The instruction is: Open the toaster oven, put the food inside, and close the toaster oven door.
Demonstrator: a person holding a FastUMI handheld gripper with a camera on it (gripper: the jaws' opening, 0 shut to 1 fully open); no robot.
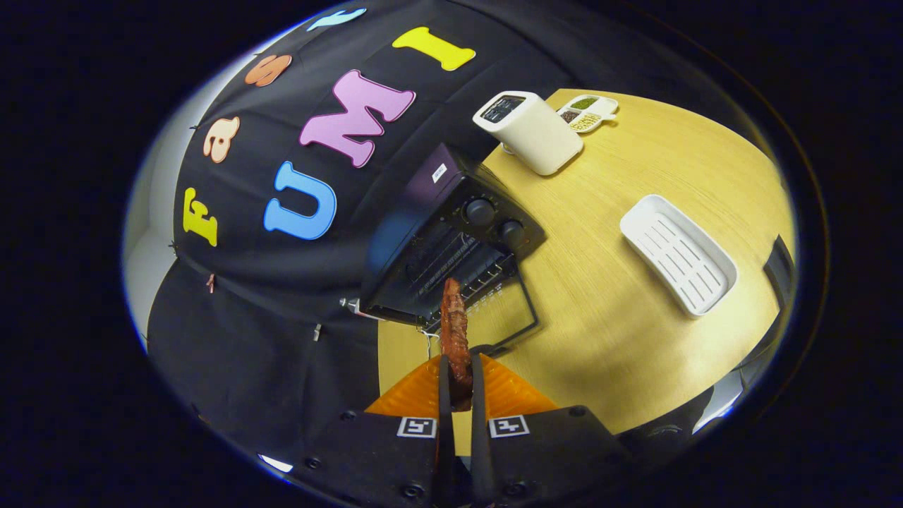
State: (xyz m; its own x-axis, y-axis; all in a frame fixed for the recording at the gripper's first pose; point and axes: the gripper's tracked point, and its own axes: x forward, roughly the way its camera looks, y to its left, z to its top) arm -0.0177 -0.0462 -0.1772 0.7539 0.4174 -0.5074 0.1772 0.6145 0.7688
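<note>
A black toaster oven [451,233] stands on the wooden table [621,317] ahead of the fingers, its glass door [504,314] swung down open and a wire rack visible inside. My gripper [457,367] is shut on a reddish-brown strip of food [455,331], held edge-on between both fingers. The strip's far end reaches up in front of the oven's open mouth. Two round knobs [494,219] sit on the oven's front panel.
A white pop-up toaster [529,130] stands beyond the oven, with a small divided dish of seeds [588,113] behind it. A white ribbed tray [679,254] lies on the table to the right. Black cloth wall lies left of the oven.
</note>
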